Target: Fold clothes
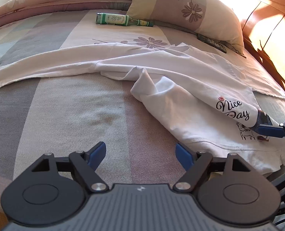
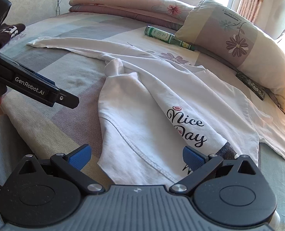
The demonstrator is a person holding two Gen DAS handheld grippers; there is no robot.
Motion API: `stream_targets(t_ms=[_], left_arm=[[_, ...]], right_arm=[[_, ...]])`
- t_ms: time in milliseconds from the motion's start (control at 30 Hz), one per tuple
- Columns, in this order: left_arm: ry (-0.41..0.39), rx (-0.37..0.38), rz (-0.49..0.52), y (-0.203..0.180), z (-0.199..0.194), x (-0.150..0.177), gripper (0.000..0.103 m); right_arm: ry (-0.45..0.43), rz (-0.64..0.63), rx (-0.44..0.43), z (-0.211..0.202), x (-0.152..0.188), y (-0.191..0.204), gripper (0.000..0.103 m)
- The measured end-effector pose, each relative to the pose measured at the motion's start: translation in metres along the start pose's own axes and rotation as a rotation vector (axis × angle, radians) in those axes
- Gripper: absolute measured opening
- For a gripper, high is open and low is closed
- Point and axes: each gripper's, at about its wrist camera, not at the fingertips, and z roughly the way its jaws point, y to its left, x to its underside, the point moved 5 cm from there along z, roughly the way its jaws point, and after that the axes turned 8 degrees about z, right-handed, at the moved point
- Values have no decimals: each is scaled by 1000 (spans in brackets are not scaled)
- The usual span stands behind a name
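Note:
A white T-shirt (image 2: 142,100) with a black "Nice Day" print (image 2: 186,127) lies crumpled and partly folded over on the bed. A long sleeve (image 1: 46,67) trails off to the left. My right gripper (image 2: 136,151) is open, its blue pads straddling the shirt's near hem without pressing on it. My left gripper (image 1: 140,150) is also open, over bare bedsheet left of the shirt, with nothing between its pads. In the left wrist view one of the right gripper's fingers (image 1: 271,130) shows at the right edge, by the print.
A green glass bottle (image 1: 123,20) lies beside a flowered pillow (image 1: 196,11). A dark flat object (image 1: 212,43) pokes out under the pillow. A folded quilt (image 2: 127,5) lines the far side, a dark garment (image 2: 6,32) lies far left, and a wooden headboard (image 1: 273,30) stands at right.

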Motion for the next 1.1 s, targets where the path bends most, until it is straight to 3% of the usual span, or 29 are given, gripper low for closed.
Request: stream_targets(t_ms=[233,433,533,667,900,1000,1100], left_arm=[[9,-109,-1,4,-5,8,80],[-25,-99,-11,9,-19,5,85],[-24,-94,-23,10,-17,5,85],[-16,-79,-17,6,-10,4,85],[1,-55,-14,0,-2,5,85],[2,-61,-19,3,-4,7,85],[6,-68,-40,11,-4,9,85]], right_arm=[[-2,-132,46,31,-11,26,103],[2,-236,178,55,-18,24,103],[-11,-184,171,49,-26,5,103],[-46,-140,225,43,-39,-26,103],[13,-58,311,80,-45,-90,103],[21,22,267,82,-45,-106,103],[-48,12,214,55,-51,-92,103]])
